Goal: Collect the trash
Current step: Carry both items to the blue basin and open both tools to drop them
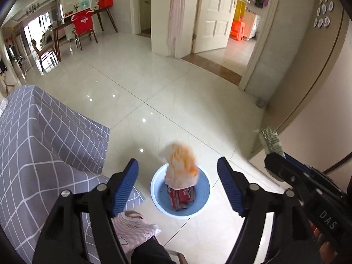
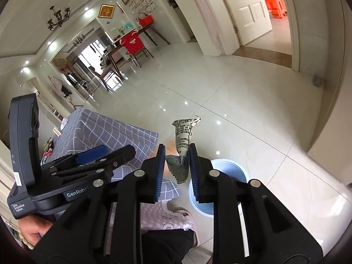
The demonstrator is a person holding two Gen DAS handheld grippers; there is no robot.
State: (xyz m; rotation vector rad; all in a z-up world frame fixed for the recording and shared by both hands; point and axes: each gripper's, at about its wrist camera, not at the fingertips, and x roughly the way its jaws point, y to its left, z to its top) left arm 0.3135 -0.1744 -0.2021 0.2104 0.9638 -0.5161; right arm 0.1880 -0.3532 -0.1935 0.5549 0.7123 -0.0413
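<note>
Trash shows in two places: an orange-and-white wrapper (image 1: 180, 165), blurred, hangs in the air just above a blue bin (image 1: 201, 209) on the tiled floor (image 1: 176, 101), and a printed wrapper (image 2: 182, 140) is pinched in the right gripper (image 2: 177, 169). Inside the bin lies a red packet (image 1: 181, 198), partly under the blurred wrapper. The left gripper (image 1: 177, 188) sits above the bin with its blue-padded fingers (image 1: 124, 189) spread wide and nothing between them. The right gripper's fingers (image 2: 160, 171) are closed on the printed wrapper's lower part (its barcode end), and the rest of it stands up past the fingertips; in the left view this wrapper (image 1: 271, 140) pokes out at the right edge, beside the bin rather than over it. In the right view the bin (image 2: 226, 165) sits just right of the fingertips, partly hidden by the gripper. A table under a grey checked cloth (image 1: 44, 132) stands left of the bin, and a pink slipper (image 1: 136, 226) rests on the floor near its corner. Farther off stand a white door (image 1: 214, 15) and a chair draped in red (image 1: 82, 23).
</note>
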